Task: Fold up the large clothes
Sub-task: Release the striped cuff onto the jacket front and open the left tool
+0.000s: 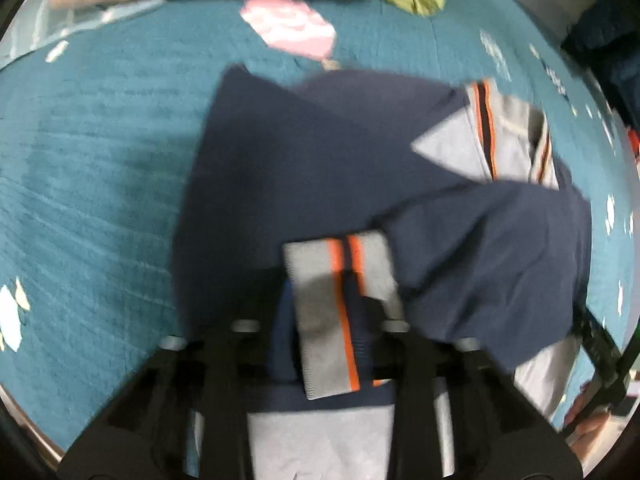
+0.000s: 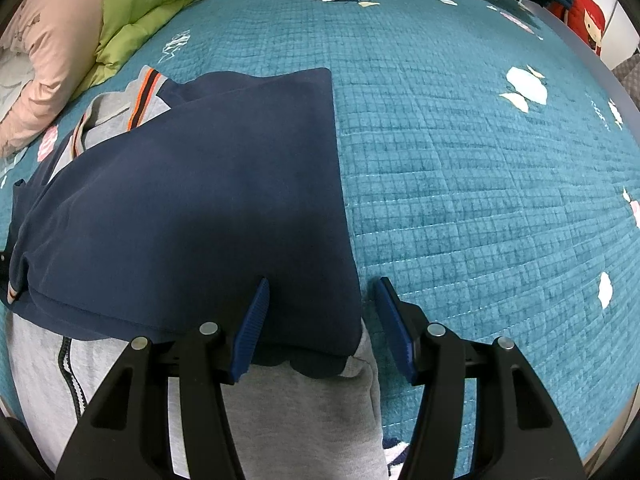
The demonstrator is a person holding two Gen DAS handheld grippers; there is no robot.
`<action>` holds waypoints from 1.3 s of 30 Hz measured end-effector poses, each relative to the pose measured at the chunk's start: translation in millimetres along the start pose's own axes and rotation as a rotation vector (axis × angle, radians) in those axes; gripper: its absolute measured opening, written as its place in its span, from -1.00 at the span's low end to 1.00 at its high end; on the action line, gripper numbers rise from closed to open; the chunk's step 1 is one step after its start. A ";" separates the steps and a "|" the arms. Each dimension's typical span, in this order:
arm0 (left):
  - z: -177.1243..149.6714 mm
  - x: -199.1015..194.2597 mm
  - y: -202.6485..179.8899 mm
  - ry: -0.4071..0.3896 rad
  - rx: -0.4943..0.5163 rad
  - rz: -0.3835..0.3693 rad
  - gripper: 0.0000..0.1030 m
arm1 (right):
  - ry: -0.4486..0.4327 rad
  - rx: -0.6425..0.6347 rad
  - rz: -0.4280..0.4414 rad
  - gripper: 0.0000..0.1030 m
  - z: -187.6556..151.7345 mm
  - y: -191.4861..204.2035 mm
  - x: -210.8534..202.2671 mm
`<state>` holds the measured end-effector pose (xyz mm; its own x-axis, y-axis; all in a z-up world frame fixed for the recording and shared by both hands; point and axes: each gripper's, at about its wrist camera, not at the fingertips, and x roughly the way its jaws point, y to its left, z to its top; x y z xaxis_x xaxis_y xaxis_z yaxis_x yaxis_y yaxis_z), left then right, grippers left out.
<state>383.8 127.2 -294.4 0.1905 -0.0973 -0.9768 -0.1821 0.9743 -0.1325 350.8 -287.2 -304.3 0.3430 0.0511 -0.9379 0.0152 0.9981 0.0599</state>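
The navy-and-grey sweatshirt w/ orange-striped ribbed cuffs (image 2: 192, 200) lay partly folded on the teal quilted bedspread (image 2: 480, 160), navy body doubled over grey. Left tongs (image 1: 332, 320) were clamped on one grey striped cuff (image 1: 340, 312), sleeve held over the body. Right tongs (image 2: 320, 320) stood apart, straddling the folded edge at the garment's side, gripping nothing. Step in hand, prob.: laying the sleeve in. Next move likely needs the cuff set flat & released, then both tongs taking the hem. A pink duvet & green puffy jacket (image 2: 152, 16) lay beyond.
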 end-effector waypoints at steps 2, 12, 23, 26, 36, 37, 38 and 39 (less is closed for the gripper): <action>-0.4 -4.8 5.9 0.001 -0.032 -0.050 -0.92 | 0.000 -0.003 -0.001 0.02 0.1 0.7 -0.1; 14.4 -53.9 -2.1 -0.155 0.003 -0.038 -0.92 | -0.001 -0.001 0.002 0.02 0.1 0.0 -0.6; -0.7 -8.5 -27.8 -0.109 0.139 0.235 -0.72 | -0.012 -0.003 -0.017 0.16 -1.7 -2.0 -5.1; -2.9 -40.2 -19.4 -0.195 0.094 0.209 -0.68 | -0.064 -0.002 -0.037 0.16 -2.2 -4.0 -17.8; -37.7 -23.1 -20.4 -0.183 0.106 0.098 -1.00 | -0.118 -0.084 0.055 -0.55 -2.4 21.1 -22.8; -40.4 -10.5 -16.5 -0.166 0.094 0.120 -1.00 | -0.070 -0.100 0.013 -0.58 -4.5 23.2 -7.5; -41.8 1.0 -8.5 -0.172 0.076 0.134 -1.00 | -0.051 -0.104 0.002 -0.59 -5.4 24.1 1.7; -42.7 7.1 -2.3 -0.180 0.065 0.114 -1.00 | -0.068 -0.102 0.007 -0.59 -6.3 23.3 4.6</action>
<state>344.4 115.6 -308.2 0.3425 0.0465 -0.9384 -0.1508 0.9885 -0.0061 346.9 -263.5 -309.4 0.4054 0.0587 -0.9122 -0.0816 0.9963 0.0279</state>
